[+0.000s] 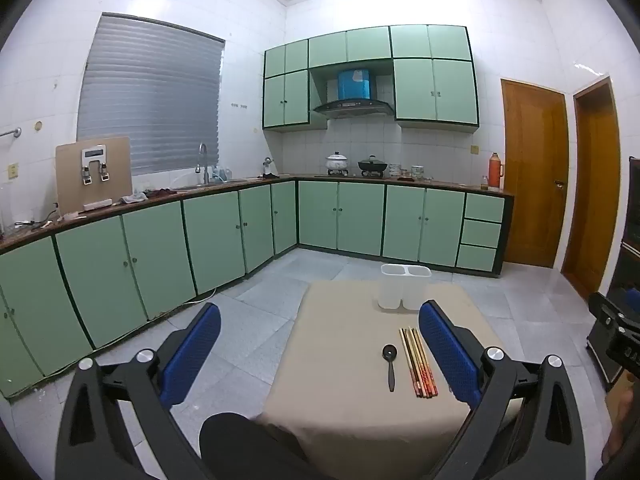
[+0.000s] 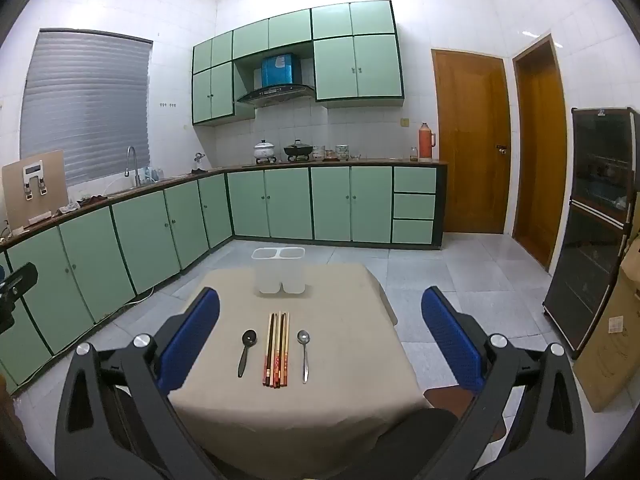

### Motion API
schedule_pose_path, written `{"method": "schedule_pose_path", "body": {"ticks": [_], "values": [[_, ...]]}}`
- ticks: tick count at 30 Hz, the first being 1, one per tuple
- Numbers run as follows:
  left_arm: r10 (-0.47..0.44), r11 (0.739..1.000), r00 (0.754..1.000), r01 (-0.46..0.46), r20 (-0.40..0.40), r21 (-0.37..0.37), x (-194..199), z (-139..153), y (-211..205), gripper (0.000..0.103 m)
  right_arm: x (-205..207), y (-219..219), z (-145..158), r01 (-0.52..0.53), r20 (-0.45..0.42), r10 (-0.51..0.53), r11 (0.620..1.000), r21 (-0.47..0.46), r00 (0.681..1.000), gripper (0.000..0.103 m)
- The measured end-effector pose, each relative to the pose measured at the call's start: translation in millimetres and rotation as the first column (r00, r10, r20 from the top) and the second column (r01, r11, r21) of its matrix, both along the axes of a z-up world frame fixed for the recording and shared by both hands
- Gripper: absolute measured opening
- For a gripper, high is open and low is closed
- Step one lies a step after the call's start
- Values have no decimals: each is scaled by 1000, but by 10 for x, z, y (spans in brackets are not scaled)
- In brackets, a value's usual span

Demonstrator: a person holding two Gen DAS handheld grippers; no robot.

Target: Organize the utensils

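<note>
A small table [image 2: 340, 364] with a beige cloth holds a black spoon [image 2: 245, 351], several chopsticks [image 2: 277, 349] in a neat bundle and a metal spoon [image 2: 304, 354], laid side by side. Behind them stands a clear two-compartment holder [image 2: 279, 270] with nothing in it. In the left wrist view the black spoon [image 1: 389, 365], chopsticks [image 1: 418, 361] and holder [image 1: 405, 286] show; the metal spoon is hidden behind a finger. My left gripper [image 1: 320, 354] hangs open over the table's near left side. My right gripper [image 2: 320, 342] is open above the utensils, holding nothing.
Green cabinets [image 2: 160, 224] run along the left and far walls, with a sink, pots and a red thermos [image 2: 424, 142] on the counter. Two wooden doors [image 2: 472, 140] stand at right, beside a dark glass cabinet [image 2: 596, 220] and a cardboard box. A person's dark-clad knees [image 1: 236, 440] are under the table.
</note>
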State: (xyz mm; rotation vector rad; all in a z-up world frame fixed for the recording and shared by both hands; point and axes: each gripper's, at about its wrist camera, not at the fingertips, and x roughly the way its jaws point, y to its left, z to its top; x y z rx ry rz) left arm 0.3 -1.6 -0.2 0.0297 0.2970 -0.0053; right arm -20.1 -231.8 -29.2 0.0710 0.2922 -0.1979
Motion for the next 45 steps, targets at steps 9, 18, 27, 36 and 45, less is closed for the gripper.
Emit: {"method": "schedule_pose_path", "body": {"ticks": [9, 18, 27, 36, 45], "values": [[4, 1000, 1000, -4, 2, -8, 49, 18, 29, 97, 9, -6, -12, -3, -1, 3, 1000, -2, 1000, 98], [13, 1000, 1000, -13, 8, -21, -22, -11, 6, 97, 0, -19, -26, -2, -1, 2, 1000, 0, 1000, 98], [13, 1000, 1000, -13, 6, -24, -17, -3, 13, 97, -27, 7, 4, -4, -3, 4, 1000, -2, 1000, 98], [14, 1000, 1000, -14, 7, -25, -18, 0, 12, 97, -11, 47, 27, -6, -3, 6, 1000, -1, 1000, 98], [14, 1000, 1000, -13, 7, -25, -18, 1, 12, 97, -8, 49, 21, -6, -3, 6, 1000, -2, 1000, 98]]}}
